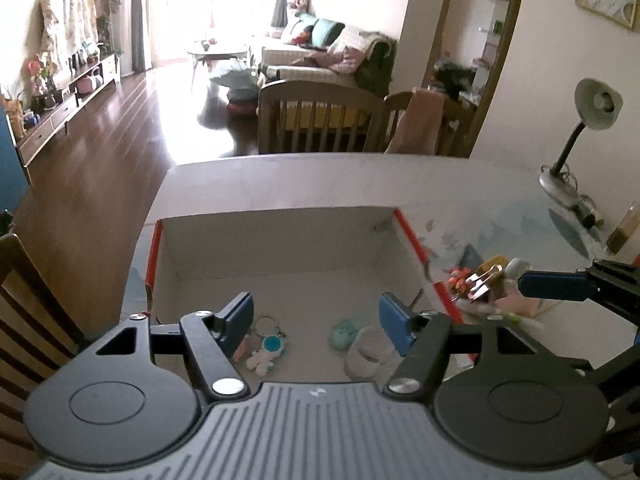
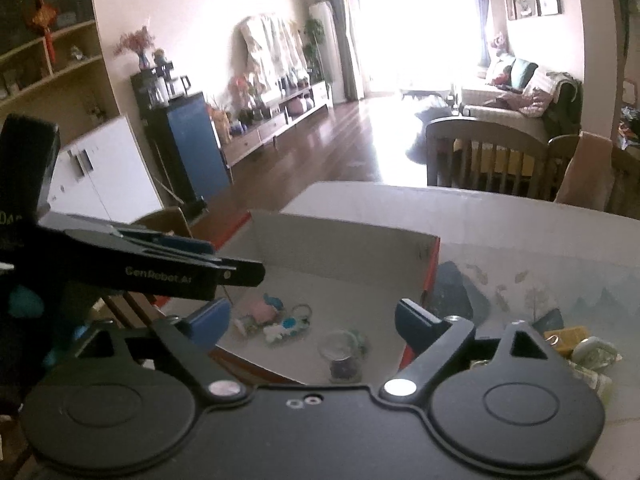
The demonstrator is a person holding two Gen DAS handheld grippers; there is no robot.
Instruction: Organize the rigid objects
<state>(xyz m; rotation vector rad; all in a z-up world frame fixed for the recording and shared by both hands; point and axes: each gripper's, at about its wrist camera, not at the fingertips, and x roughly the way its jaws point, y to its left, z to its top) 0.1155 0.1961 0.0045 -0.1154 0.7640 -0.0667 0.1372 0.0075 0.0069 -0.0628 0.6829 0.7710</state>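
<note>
An open cardboard box (image 1: 280,240) with red edges stands on the table. On its floor lie a small astronaut keychain (image 1: 266,350), a mint-green piece (image 1: 344,332) and a clear little jar (image 1: 370,354). My left gripper (image 1: 316,320) hovers above the box, open, nothing between its blue pads. In the right wrist view the same box (image 2: 344,248) holds the keychain (image 2: 282,330), a pink piece (image 2: 262,312) and the jar (image 2: 344,356). My right gripper (image 2: 308,318) is open and empty over the box's near side. The left gripper's arm (image 2: 160,268) crosses at left.
Beside the box on the right lies a heap of small items: metal binder clips (image 1: 482,282), a yellow packet (image 2: 568,338), wrapped pieces (image 2: 596,354). A desk lamp (image 1: 576,140) stands at the table's far right. Wooden chairs (image 1: 320,120) stand behind the table.
</note>
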